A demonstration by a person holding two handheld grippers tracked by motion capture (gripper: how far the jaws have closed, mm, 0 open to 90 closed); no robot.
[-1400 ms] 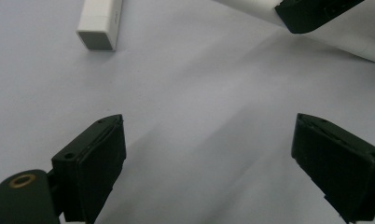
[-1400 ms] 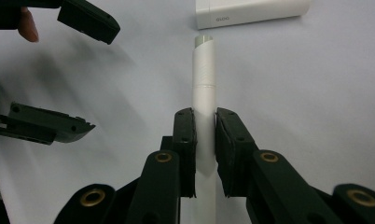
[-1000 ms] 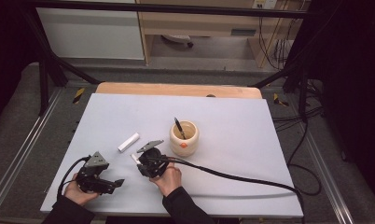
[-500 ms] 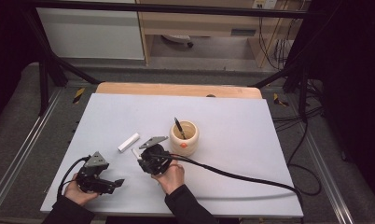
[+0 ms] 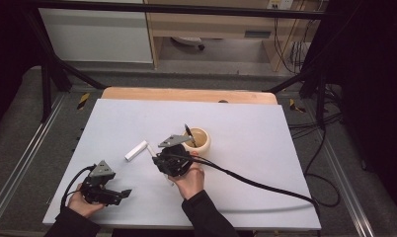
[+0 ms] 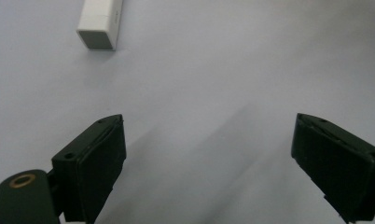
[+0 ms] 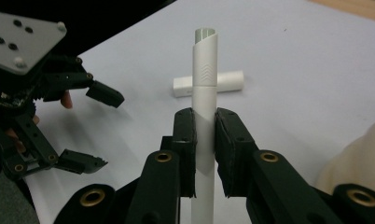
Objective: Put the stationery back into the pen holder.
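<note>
White tube (image 7: 205,88): its lower end runs off the bottom edge of the right gripper view, its middle covered by the clamping jaws. White block (image 6: 98,23): cut by the top edge of the left gripper view. Cream cup (image 7: 358,154): blurred, cut by the right edge. Cup contents in the high view: too small to identify.

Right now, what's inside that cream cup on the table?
A dark stick-like tool leans out of the cream cup, its tip above the rim. The inner wall looks brownish; the bottom is hidden by the rim and the right gripper.
</note>
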